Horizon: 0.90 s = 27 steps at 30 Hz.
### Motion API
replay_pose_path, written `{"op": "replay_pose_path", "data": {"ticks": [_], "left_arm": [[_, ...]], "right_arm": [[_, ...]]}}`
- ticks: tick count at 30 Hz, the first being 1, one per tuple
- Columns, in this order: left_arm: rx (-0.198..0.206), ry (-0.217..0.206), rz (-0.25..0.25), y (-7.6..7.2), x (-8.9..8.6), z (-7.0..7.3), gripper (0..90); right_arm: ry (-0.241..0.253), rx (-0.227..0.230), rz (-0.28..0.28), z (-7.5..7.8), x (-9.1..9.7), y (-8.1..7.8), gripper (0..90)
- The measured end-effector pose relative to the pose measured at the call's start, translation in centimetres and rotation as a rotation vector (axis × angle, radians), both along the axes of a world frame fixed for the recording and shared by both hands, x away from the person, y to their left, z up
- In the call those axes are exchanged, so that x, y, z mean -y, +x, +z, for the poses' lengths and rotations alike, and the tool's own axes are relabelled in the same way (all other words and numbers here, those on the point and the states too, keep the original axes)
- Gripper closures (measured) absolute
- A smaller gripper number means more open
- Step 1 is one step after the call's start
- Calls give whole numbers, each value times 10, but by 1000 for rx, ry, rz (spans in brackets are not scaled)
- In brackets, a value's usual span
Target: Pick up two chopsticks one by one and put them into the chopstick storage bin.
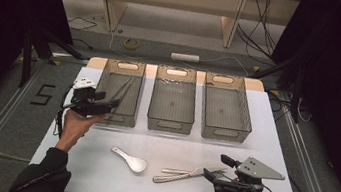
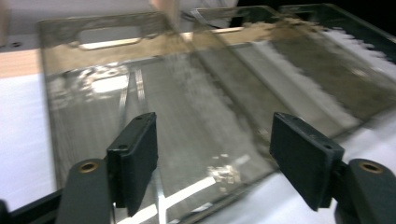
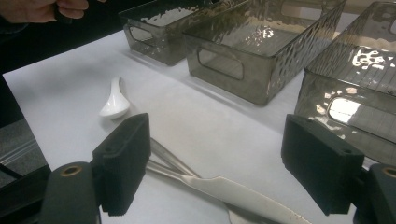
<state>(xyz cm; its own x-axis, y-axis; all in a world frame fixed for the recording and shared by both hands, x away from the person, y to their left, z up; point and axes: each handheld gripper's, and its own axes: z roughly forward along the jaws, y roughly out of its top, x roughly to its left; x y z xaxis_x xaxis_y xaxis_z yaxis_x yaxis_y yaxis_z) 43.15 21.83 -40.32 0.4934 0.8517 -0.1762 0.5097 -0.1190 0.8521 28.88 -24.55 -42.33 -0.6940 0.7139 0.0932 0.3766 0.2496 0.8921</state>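
Over the left bin (image 1: pixel 119 91) the left hand-held gripper (image 1: pixel 109 103) hangs open and empty, chopsticks (image 1: pixel 119 94) lying inside; that sorting step looks finished. Near the surface's (image 1: pixel 97 171) front edge, the right hand-held gripper (image 1: pixel 212 173) stands open around the knife (image 3: pixel 233 191) and fork (image 1: pixel 193 170); closing comes next. The spoon (image 1: pixel 130 160) lies apart, with free room around.

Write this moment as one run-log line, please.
left gripper: open, over left smoky plastic bin | right gripper: open, near silver knife | white ceramic spoon: on table
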Motion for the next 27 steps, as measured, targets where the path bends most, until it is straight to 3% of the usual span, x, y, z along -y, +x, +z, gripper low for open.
{"op": "replay_pose_path", "data": {"ticks": [4, 12, 18, 27], "left_arm": [[-11, 49, -100, -6, 9, 7, 290], [-59, 199, -266, -21, 32, 12, 233], [-70, 274, -342, -29, 43, 11, 206], [-117, 321, -412, -35, 48, 2, 188]], "right_arm": [[-1, 0, 1, 0, 0, 0, 251], [-6, 1, 7, 0, 0, 0, 251], [-6, -1, 9, 0, 0, 0, 251], [-7, -5, 12, 0, -1, -1, 251]]}}
